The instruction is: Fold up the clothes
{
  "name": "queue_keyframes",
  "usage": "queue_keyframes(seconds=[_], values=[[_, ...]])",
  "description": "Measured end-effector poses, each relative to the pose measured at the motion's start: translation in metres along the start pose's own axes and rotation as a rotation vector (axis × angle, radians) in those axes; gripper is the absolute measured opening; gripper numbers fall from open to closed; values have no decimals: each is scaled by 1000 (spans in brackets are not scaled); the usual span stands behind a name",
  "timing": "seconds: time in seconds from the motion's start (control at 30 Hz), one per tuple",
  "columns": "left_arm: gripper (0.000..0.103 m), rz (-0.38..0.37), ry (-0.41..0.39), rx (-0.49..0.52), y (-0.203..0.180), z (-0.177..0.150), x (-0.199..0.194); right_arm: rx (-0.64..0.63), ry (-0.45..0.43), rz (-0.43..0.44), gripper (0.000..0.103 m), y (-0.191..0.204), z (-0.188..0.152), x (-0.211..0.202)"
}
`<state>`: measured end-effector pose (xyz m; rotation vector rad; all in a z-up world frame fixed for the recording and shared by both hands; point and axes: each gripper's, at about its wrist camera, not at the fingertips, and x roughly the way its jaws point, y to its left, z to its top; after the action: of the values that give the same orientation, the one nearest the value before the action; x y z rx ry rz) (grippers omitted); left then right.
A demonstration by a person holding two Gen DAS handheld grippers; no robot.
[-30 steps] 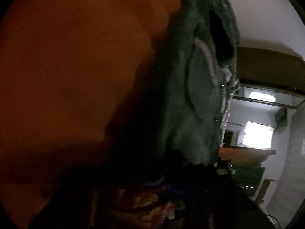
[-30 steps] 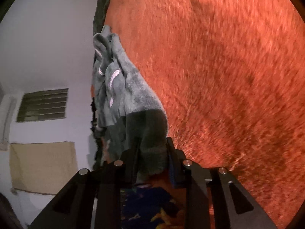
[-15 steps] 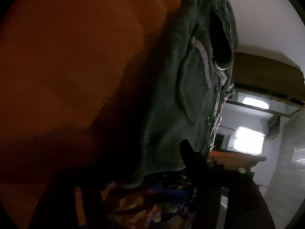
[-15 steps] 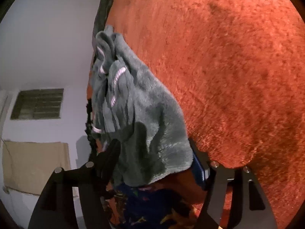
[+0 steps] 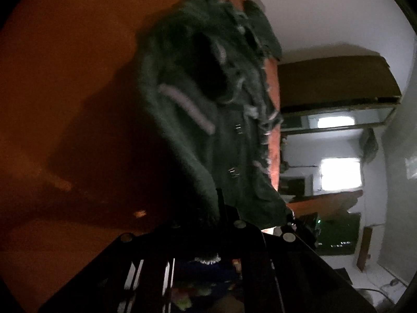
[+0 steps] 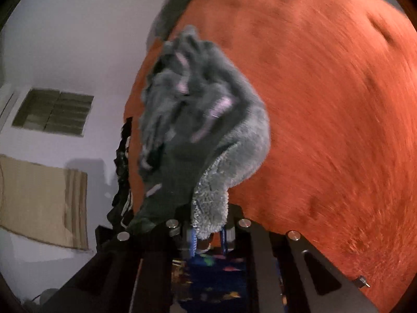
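Fleece garment (image 6: 208, 130), grey-green with pale pink stripes and small metal snaps, is seen bunched and lifted over an orange plush blanket (image 6: 325, 104). Its lower edge is drawn down into both grippers, one corner in each. No container is visible in either view. In the right wrist view the right gripper (image 6: 208, 230) is closing, and a nubby grey fold of the garment is pinched between its fingers (image 6: 224, 237). In the left wrist view, which is dark, the left gripper (image 5: 217, 219) is closing too, and the garment's hem is caught between its fingers (image 5: 220, 203). Below both grippers a blue patterned cloth (image 6: 208, 274) is glimpsed. Beyond the blanket's edge a white wall (image 6: 78, 39) with a louvred vent (image 6: 52, 112) is shown.
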<state>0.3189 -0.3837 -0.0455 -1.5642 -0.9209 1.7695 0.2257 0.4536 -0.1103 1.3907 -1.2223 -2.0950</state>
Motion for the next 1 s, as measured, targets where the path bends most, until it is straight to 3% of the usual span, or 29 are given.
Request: queue_keyframes(seconds=[0.2, 0.37, 0.47, 0.63, 0.8, 1.0], values=[[9, -43, 35, -29, -20, 33, 1, -53, -44, -3, 12, 52, 33, -3], [9, 81, 169, -35, -24, 48, 7, -16, 1, -73, 12, 78, 50, 11], [10, 114, 218, -37, -27, 59, 11, -38, 28, -91, 12, 92, 61, 20], [10, 85, 179, -72, -29, 89, 15, -43, 6, -55, 12, 107, 86, 45], [10, 81, 163, -53, -47, 131, 23, -50, 14, -89, 12, 125, 123, 64], [10, -21, 31, -60, -64, 195, 27, -99, -43, -105, 12, 159, 175, 80]])
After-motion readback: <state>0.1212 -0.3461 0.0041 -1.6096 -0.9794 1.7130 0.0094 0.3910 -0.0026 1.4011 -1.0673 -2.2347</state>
